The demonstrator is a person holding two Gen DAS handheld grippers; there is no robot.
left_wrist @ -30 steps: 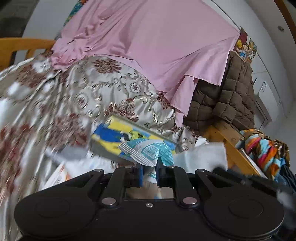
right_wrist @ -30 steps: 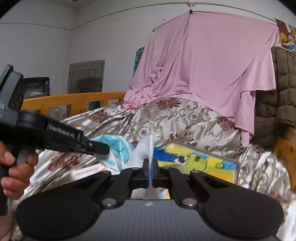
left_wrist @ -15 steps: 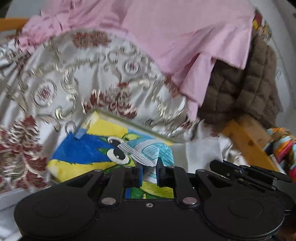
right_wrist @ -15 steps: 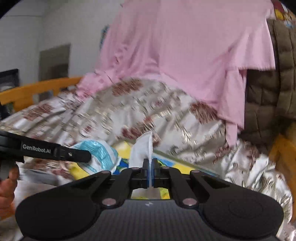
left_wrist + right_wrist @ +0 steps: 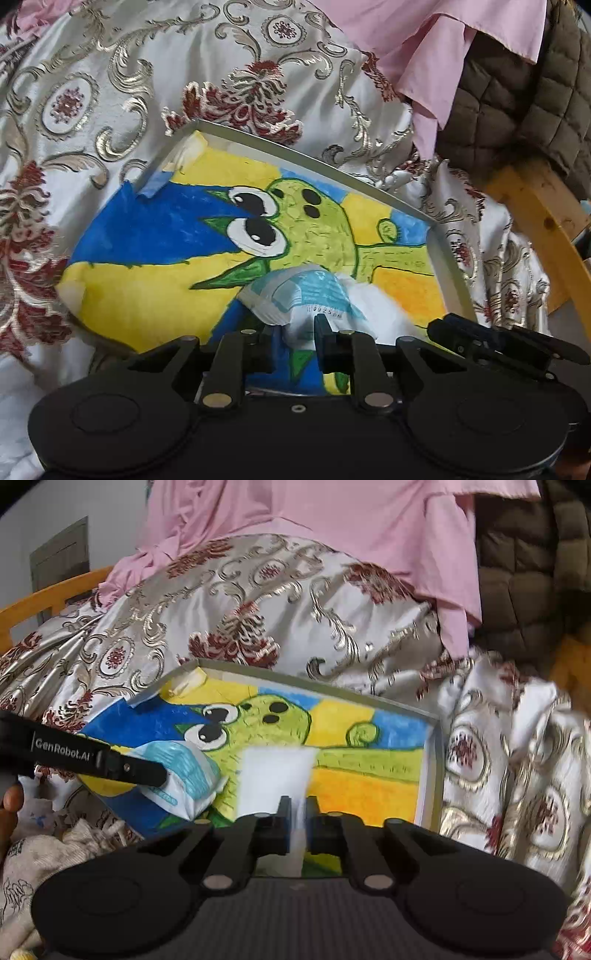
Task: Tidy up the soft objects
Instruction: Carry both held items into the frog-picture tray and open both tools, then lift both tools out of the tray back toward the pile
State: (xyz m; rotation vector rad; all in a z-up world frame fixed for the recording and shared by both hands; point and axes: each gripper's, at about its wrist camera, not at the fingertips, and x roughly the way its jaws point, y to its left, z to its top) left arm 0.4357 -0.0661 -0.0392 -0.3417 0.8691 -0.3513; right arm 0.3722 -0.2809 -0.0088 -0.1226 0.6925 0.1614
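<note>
Left wrist: left gripper (image 5: pixel 295 341) jaws just opening, tissue pack (image 5: pixel 306 299) loose between them over painted tray (image 5: pixel 448 258) | right gripper (image 5: pixel 298 825) opening, white sheet (image 5: pixel 275 779) slipping out.

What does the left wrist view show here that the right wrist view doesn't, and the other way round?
Only the left wrist view: the left tongs from behind, jaws just opened, the blue-and-white packet between them.

Only the right wrist view: a hand at the left edge, a door, and the right tongs, jaws just opened, the white tissue still between them.

Both: the cartoon-painted box, the floral satin quilt, pink sheet and brown quilted fabric.
</note>
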